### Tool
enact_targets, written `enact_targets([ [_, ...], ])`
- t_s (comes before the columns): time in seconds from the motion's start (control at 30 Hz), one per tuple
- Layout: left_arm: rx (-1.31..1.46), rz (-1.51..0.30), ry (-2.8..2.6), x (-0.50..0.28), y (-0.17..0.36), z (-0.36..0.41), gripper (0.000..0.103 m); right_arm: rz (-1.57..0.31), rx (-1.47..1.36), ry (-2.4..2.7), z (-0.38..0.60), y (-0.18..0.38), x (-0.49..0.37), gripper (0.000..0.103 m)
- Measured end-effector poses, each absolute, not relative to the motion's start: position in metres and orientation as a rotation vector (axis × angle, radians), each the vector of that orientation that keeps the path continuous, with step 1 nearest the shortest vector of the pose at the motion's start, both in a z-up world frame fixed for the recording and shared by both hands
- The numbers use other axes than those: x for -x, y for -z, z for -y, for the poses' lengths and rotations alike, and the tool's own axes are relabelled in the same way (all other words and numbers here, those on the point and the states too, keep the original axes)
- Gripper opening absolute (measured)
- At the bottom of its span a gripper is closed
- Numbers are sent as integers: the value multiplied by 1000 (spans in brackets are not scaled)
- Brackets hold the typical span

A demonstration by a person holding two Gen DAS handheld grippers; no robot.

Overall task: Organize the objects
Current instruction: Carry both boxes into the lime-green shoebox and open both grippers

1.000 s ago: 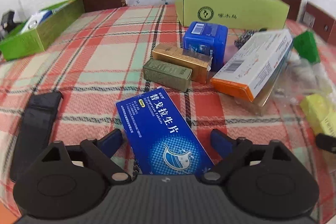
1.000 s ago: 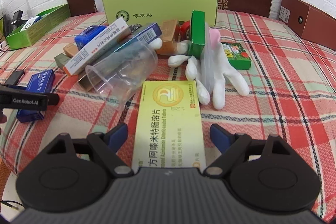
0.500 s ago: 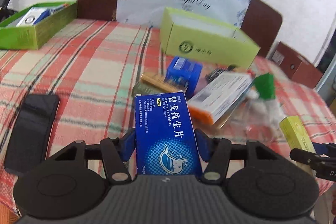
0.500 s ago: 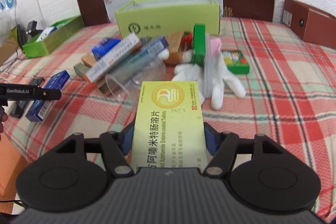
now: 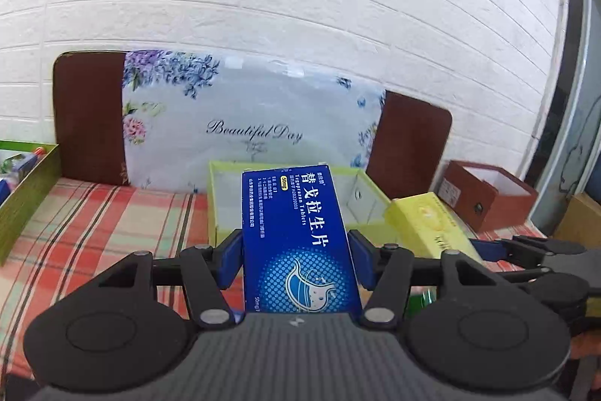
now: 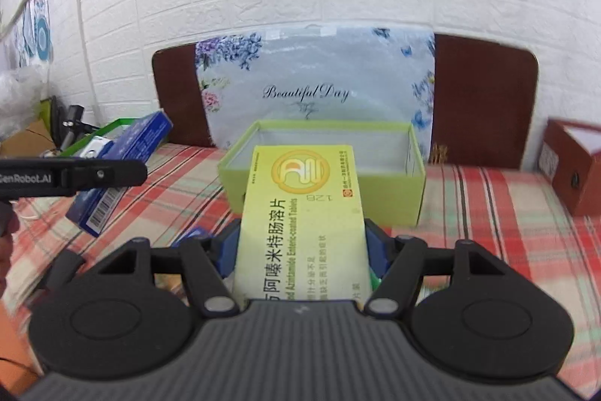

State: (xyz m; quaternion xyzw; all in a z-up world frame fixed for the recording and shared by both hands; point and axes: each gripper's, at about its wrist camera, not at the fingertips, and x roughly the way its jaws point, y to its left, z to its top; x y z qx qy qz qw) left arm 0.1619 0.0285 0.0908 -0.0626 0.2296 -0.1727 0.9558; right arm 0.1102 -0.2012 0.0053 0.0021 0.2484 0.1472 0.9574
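Left gripper (image 5: 296, 252): closed on a blue medicine box (image 5: 298, 243), blue pads pressed to both long sides; box raised above the table, far end tipped up.
Right gripper (image 6: 303, 250): closed on a yellow medicine box (image 6: 302, 224), gripped on both long sides and raised the same way.
Blue box from the right wrist view (image 6: 120, 171): held out at the left, barcode end lowest, black arm of the other gripper across it.
Yellow box from the left wrist view (image 5: 428, 224): at the right, just beside the green box.
Green box (image 6: 409, 190): open-topped, light green, on the table straight ahead of both grippers, inside pale.
Table (image 5: 112, 213): covered in red, green and white plaid cloth.
Behind: floral panel reading "Beautiful Day" (image 6: 311, 89), brown headboard (image 6: 484, 100), white brick wall (image 5: 300, 6).
Far left: second green tray (image 5: 26, 202).
Far right: brown box (image 5: 488, 198).
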Motion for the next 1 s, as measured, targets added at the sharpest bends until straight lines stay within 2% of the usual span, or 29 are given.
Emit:
enact_targets([
  [0.37,152,-427,256,-291,-84,-3,61,-507,-6,-192,176,6,-277,65],
  [0.73,60,-586,267,-356,-27,13,62,-664,-58,-142,179,71,-362,65],
  [0.77,54,-596,260,-356,-22,13,62,-692,-51,-142,177,76,-364,65],
  [0.83,43,-608,243,-356,-16,13,72,-754,-27,-132,172,85,-366,66],
  [0.87,36,-603,244,-356,-13,13,77,-779,-23,-131,171,89,-367,73],
  [0.93,4,-588,253,-351,-9,14,77,-788,-12,-131,167,92,-362,80],
  [1.0,-10,-581,248,-346,-8,15,78,-792,-22,-133,166,93,-358,80],
])
